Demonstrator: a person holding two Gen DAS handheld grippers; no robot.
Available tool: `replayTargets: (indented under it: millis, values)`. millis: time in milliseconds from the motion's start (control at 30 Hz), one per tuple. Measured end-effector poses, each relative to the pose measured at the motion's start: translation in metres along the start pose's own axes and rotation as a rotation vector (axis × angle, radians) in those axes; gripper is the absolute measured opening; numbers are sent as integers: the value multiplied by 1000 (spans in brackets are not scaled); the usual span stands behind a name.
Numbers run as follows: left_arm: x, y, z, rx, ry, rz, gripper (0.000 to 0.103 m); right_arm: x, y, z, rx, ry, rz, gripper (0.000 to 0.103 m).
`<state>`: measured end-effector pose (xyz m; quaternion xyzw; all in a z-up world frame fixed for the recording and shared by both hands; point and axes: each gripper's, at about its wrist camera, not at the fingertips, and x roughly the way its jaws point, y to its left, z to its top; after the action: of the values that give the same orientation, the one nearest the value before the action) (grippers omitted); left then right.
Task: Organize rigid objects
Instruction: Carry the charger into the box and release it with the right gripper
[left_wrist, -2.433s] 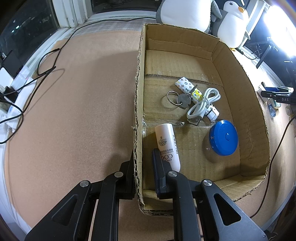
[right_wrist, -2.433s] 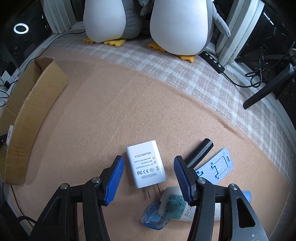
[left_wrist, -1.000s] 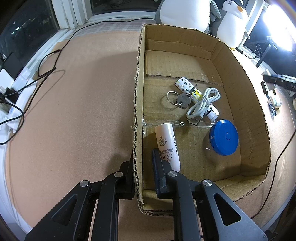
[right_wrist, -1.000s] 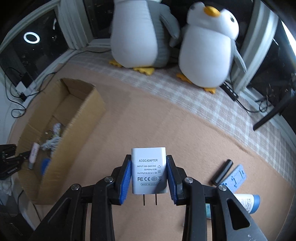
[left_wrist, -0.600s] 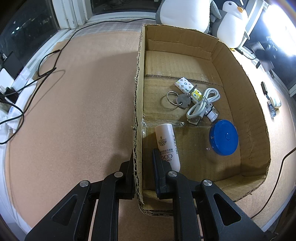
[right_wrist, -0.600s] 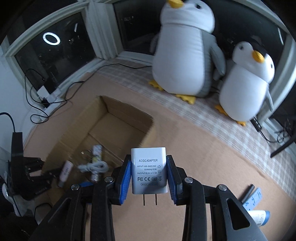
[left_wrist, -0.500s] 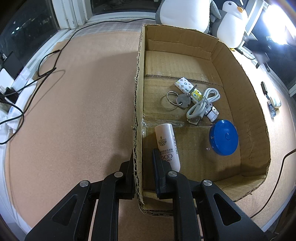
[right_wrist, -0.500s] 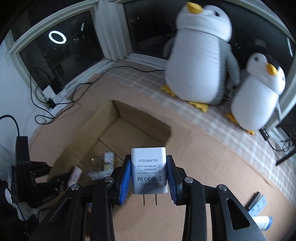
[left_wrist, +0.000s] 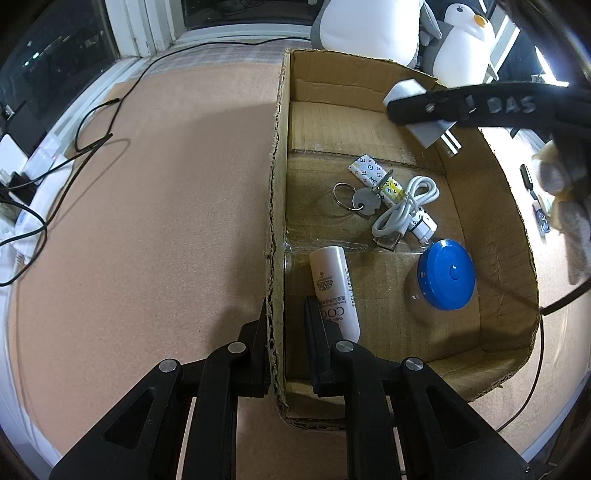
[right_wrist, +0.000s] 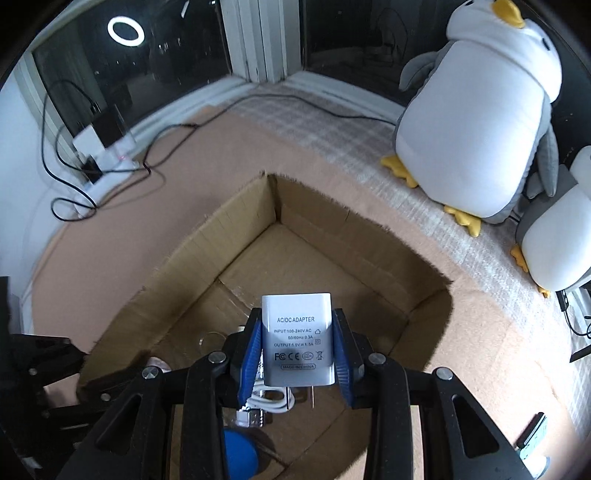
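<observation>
Surface: a tan mat (left_wrist: 166, 192) carries everything; no bench is shown.

Cardboard box (left_wrist: 491, 173), largest item, open top, standing toward the mat's right edge in the left wrist view. Its near left wall is pinched between the jaws of the left tool (left_wrist: 286, 332), one finger outside and one inside, closed on the cardboard; the hold probably steadies the box while things go in.

Two plush penguins (right_wrist: 476, 122) sit beyond the box's far wall on a checked strip.

Right tool (right_wrist: 297, 347), blue pads, gripping a white adapter (right_wrist: 297, 341) by its two flat sides, prongs pointing back toward the handles. The printed face reads "AC/DC ADAPTER", "INPUT: 100-240V AC", "MADE IN CHINA", with FC and CE marks. It hangs above the box's far right corner, not yet set down; the side grip leaves it free to drop once the pads part. The tool's arm reads "DAS" in the left wrist view.

Box contents, on the floor:
- white tube (left_wrist: 334, 288), lying against the left wall, lettered "COC", rest unclear;
- blue round case (left_wrist: 447, 275), near the right wall;
- white cable (left_wrist: 404, 212), coiled, centre;
- key ring with disc (left_wrist: 356, 199), beside the cable;
- small patterned item (left_wrist: 367, 171), unidentified.
</observation>
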<state>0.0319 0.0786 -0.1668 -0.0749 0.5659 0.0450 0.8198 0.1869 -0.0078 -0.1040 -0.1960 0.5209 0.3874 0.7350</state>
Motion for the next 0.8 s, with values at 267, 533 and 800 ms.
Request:
replayTargets:
  millis: [267, 533, 800]
  values:
    - [0, 0, 0, 0, -1, -1, 13, 8, -2, 2, 5, 10, -5, 32]
    - [1, 0, 1, 1, -1, -1, 13, 2, 1, 4, -7, -13, -2, 54]
    - [1, -1, 1, 1, -2, -1, 13, -3, -1, 4, 15, -26, 15, 54]
